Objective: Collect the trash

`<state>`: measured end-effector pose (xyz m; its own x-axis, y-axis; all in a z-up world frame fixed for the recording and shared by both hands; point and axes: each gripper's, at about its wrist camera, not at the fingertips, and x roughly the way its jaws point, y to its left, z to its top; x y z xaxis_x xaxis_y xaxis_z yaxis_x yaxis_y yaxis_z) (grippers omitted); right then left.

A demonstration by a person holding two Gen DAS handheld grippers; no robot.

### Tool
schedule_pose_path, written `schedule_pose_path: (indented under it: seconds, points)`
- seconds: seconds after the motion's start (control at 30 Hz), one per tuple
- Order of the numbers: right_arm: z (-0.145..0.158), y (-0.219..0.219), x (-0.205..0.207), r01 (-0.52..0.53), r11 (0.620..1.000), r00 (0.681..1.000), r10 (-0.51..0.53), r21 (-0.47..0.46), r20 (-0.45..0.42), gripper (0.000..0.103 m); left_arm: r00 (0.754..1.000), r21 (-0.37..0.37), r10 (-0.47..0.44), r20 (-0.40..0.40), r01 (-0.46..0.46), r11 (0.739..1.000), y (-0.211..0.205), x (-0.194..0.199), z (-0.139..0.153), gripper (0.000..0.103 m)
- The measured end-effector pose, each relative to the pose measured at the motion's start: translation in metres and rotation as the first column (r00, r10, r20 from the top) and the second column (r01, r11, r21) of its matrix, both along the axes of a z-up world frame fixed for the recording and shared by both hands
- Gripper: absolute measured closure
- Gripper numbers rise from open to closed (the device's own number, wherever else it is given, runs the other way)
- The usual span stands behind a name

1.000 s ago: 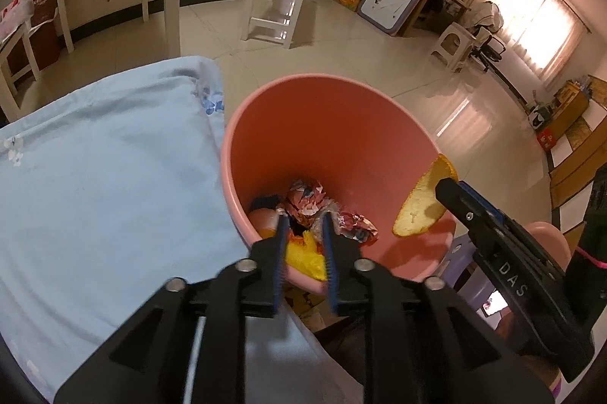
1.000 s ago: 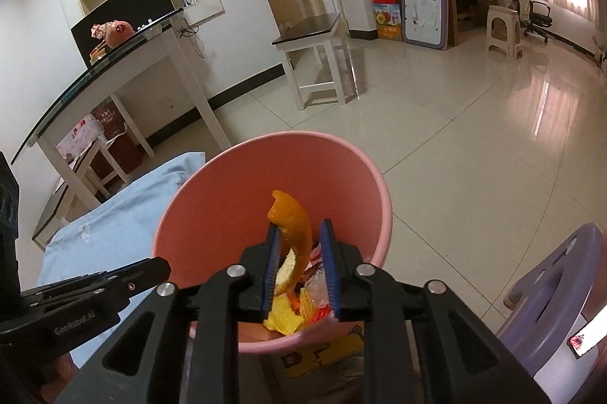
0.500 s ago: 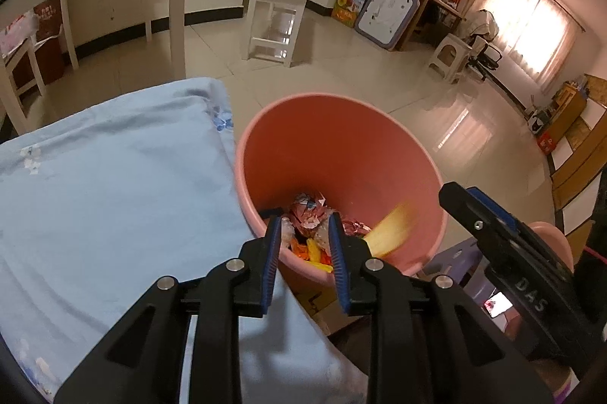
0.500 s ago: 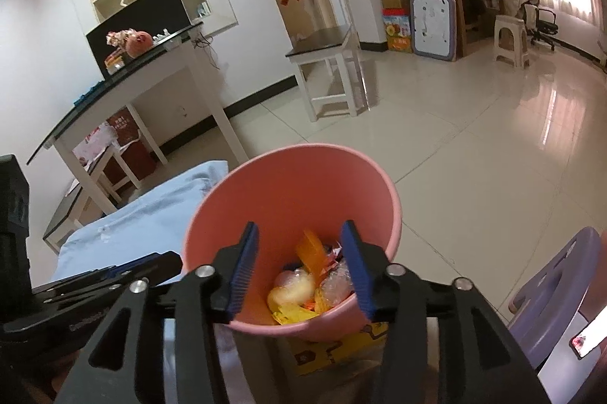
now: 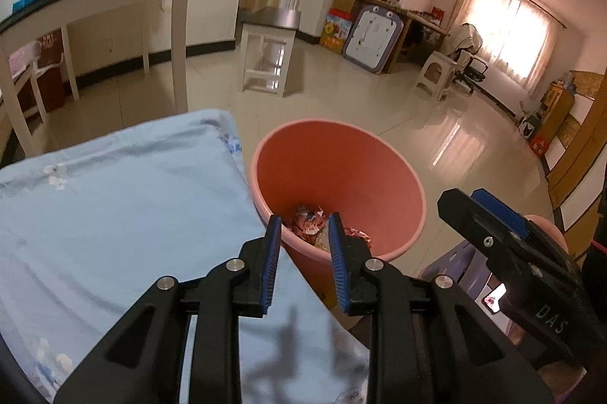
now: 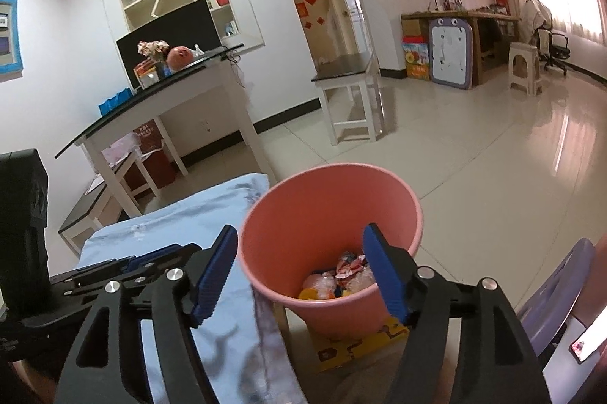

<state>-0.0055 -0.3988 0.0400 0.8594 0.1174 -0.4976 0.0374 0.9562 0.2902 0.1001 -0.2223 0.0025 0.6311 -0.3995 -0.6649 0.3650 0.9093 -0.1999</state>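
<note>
Hovering: two hand-held grippers hang above a pink bin (image 6: 330, 214) beside a table draped in pale blue cloth (image 5: 114, 214).
Right gripper (image 6: 299, 271): jaws spread wide and opening, nothing between the blue pads; seen through the gap are the bin's near rim and its contents.
Left gripper (image 5: 305, 263): jaws parted partway, nothing pinched between the ribbed blue pads; it points down toward the near rim of the bin, over the cloth's edge.
Trash: crumpled red-and-white wrappers (image 6: 351, 265) and clear plastic lie at the bottom of the bin, with yellow scraps (image 6: 309, 294) against the near wall (the wrappers (image 5: 309, 222) also show in the left wrist view, between the left pads).
Bin: upright, on the floor just beside the cloth-covered table's corner, standing on a yellow printed box (image 6: 360, 339) that peeks out under its base.
Crossed views: the right gripper's black arm and blue pad (image 5: 497, 214) enter the left wrist view at right; the left gripper's fingers (image 6: 125, 267) show low at left in the right wrist view.
Right edge: a lilac plastic stool (image 6: 554, 294), with a lit phone screen (image 6: 586, 339) beside it.
Background: glossy tiled floor (image 6: 493, 176), a white desk with a dark top (image 6: 189, 81), a small white side table (image 6: 349, 93).
</note>
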Motion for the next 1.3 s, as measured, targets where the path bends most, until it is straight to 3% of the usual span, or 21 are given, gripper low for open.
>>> schedule_pose_path:
  seconds: [0.2, 0.67, 1.3]
  points:
    - [0.009, 0.02, -0.021, -0.008, 1.0, 0.999, 0.008, 0.002, 0.045, 0.03, 0.997, 0.018, 0.01, 0.078, -0.012, 1.0, 0.018, -0.025, 0.011, 0.077]
    - [0.01, 0.069, -0.045, -0.019, 0.997, 0.998, 0.023, -0.07, 0.058, 0.03, 0.985, -0.007, 0.138, 0.107, -0.138, 0.99, 0.076, -0.05, 0.015, 0.077]
    - [-0.003, 0.109, -0.055, -0.057, 0.988, 0.998, 0.062, -0.143, 0.031, 0.029, 0.965, 0.002, 0.226, 0.129, -0.229, 0.974, 0.1, -0.07, 0.012, 0.077]
